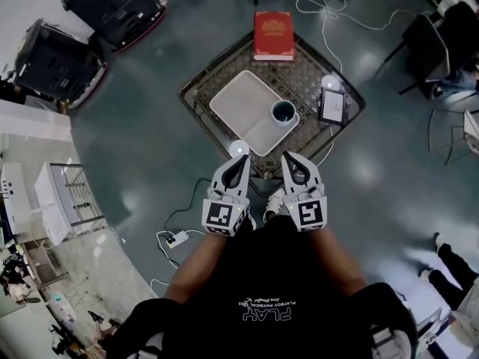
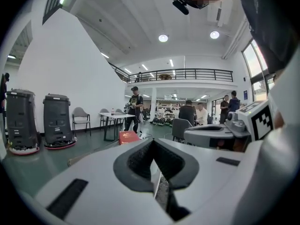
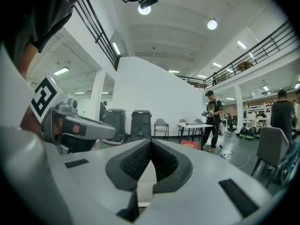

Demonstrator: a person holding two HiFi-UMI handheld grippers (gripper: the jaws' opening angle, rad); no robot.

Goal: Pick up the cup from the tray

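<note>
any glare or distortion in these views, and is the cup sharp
Head view: strong fisheye bending, soft glare patches on the glossy floor, cup on the tray sharp. Left gripper view: dark rounded corners, bright ceiling lamps. Right gripper view: same dark corners and overhead brightness.

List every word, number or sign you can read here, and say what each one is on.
"PLAY": large print on the person's black shirt, upside down in the head view.
Smaller lines next to it on the shirt: too small to read.
Red book: gold print on the cover, too blurred to read.
Small framed card: print too small to read.
Marker cubes: square patterns only, no words.
</note>
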